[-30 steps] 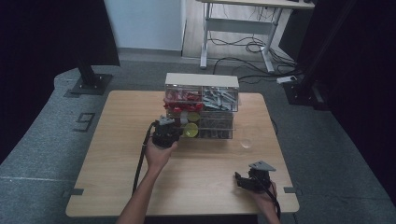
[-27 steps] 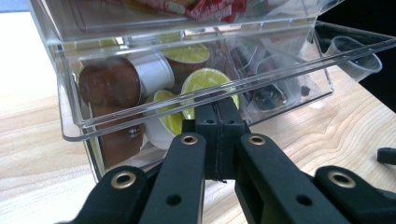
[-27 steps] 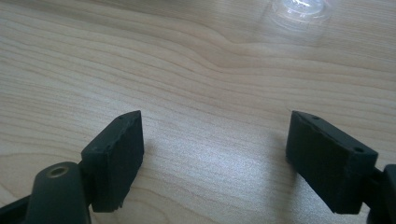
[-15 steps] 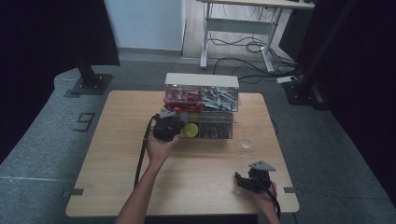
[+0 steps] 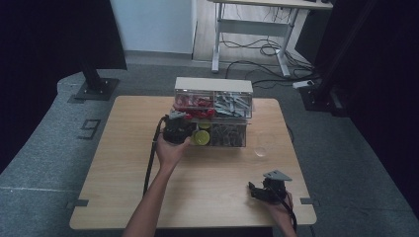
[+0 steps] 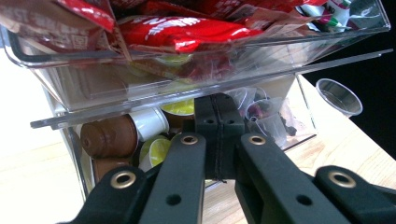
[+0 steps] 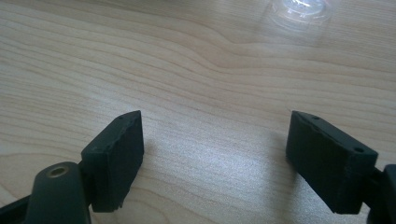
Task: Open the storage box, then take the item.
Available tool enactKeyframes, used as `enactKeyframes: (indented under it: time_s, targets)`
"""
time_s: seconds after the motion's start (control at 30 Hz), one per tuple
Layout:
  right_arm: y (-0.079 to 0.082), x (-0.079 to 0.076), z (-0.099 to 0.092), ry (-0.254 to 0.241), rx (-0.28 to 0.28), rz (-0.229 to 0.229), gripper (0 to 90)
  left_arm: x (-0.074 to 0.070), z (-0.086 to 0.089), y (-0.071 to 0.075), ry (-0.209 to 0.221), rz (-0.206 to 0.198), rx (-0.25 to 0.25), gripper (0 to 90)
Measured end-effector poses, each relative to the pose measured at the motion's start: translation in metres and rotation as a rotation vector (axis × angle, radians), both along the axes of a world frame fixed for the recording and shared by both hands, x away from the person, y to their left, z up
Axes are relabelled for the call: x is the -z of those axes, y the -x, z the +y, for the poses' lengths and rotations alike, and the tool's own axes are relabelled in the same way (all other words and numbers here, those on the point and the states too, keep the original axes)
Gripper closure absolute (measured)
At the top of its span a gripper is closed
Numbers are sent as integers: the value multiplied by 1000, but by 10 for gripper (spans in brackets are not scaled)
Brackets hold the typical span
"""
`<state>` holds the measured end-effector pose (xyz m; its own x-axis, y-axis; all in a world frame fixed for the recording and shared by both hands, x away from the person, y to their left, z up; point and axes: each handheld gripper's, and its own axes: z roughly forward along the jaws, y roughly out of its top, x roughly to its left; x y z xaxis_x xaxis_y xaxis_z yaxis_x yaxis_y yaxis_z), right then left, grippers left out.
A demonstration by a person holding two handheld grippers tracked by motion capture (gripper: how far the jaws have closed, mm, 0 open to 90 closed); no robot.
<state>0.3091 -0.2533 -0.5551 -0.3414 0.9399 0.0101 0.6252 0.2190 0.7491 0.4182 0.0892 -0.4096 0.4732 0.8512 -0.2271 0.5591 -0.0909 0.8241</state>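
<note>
From above, the room is looking dim and a little murky — black curtains are swallowing the sides, and only the pale floor at the top is catching daylight. The table (image 5: 123, 192) is showing up evenly lit, soft and grainy, with faint shadows under my hands. Through my left gripper (image 6: 218, 122) camera, the clear drawer (image 6: 196, 74) is throwing white glare along its edges, the background at left is blowing out to white, and my 2 jaws are sitting slightly blurred, close to the lens. Through my right gripper (image 7: 215, 154) camera, the wood is glowing bright — soft shadows are pooling beside each jaw, and the plastic cup (image 7: 299, 11) at the top is going hazy.
</note>
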Motion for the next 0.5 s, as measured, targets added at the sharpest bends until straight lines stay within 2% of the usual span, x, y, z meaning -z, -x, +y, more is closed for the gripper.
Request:
enactKeyframes:
  time_s: [0.17,0.5]
  targets:
    - [0,0,0,0,0,0,196,1,0,0,-14,-5,-4,900]
    - [0,0,0,1,2,1,198,5,-1,0,-8,6,1,900]
